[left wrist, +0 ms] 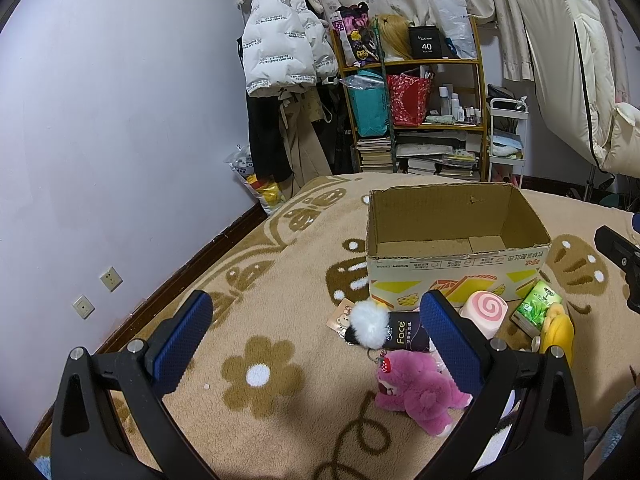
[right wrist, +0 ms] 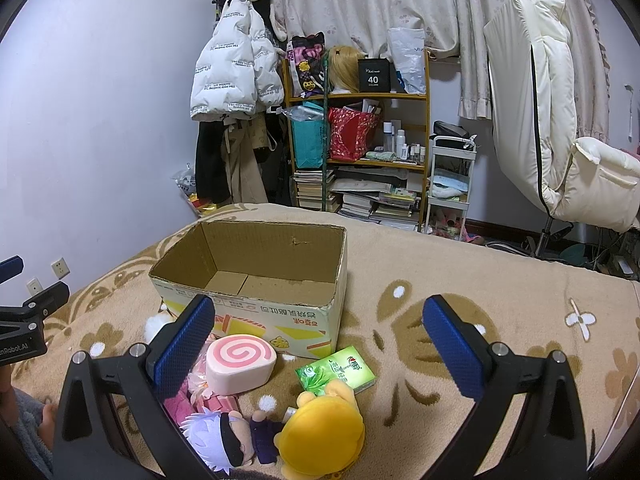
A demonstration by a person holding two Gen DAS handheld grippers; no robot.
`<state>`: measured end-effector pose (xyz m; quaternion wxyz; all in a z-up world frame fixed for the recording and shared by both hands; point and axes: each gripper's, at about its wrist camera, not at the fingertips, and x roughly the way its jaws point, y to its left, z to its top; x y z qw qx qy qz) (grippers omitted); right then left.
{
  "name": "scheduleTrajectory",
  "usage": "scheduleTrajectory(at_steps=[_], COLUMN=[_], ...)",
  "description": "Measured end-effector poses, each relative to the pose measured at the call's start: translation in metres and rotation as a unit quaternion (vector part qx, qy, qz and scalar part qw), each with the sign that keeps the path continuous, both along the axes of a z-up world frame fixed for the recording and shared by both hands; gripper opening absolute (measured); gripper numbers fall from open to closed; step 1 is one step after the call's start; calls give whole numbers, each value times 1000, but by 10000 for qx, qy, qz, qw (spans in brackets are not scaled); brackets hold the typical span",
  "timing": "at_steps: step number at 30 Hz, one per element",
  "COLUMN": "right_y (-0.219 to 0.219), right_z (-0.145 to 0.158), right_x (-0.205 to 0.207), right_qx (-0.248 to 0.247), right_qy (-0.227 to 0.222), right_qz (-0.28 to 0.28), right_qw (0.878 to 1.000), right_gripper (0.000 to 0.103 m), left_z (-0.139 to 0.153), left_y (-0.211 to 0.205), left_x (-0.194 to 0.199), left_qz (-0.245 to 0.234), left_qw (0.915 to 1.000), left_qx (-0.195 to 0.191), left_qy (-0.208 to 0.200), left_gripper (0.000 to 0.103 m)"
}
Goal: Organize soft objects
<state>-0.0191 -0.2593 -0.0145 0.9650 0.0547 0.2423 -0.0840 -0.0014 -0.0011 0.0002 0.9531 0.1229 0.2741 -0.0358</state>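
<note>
**Soft toys heaped before an empty box, both grippers unloaded**

Heaped against the near, printed wall of the cardboard box [right wrist: 256,280]: a pink swirl-roll cushion [right wrist: 240,364] touching that wall, a green tissue pack [right wrist: 336,370] just right of the cushion, a yellow plush [right wrist: 320,436] nearer the camera than the pack, a white-haired doll [right wrist: 218,438] left of the yellow plush. Seen from the left wrist, further left along the same wall: a magenta plush bear [left wrist: 416,392], a white pompom [left wrist: 370,322] and a dark pack marked "Face" [left wrist: 404,332] between pompom and cushion. Box open at the top, nothing visible inside. All of it on a tan flowered blanket [left wrist: 280,280] over the bed.

Left gripper [left wrist: 316,344] spread wide, holding nothing; bear just inside its right finger, low and to the right of the gap rather than centred. Right gripper [right wrist: 316,348] likewise spread and unloaded; cushion just inside its left finger, tissue pack and yellow plush lying within the gap.

Probably the first pick not yet made. Right hand better placed for cushion or yellow plush, left hand for the bear. Cushion's long axis running roughly parallel to the box wall, so across the right fingers' gap; box straight beyond the heap for either hand.
</note>
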Motion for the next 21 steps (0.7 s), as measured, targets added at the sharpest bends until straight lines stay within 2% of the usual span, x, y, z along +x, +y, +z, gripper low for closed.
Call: scheduleTrajectory(at_steps=[21], right_y=[0], right_z=[-1], right_x=[1], right_qx=[13], right_qy=[3], right_qz=[-3], right_qw=[10000], right_gripper=[103], left_z=[0], left_y=[0], left_x=[0], left_qz=[3], left_qw=[10000], left_qx=[6], left_qy=[-2], left_gripper=[102])
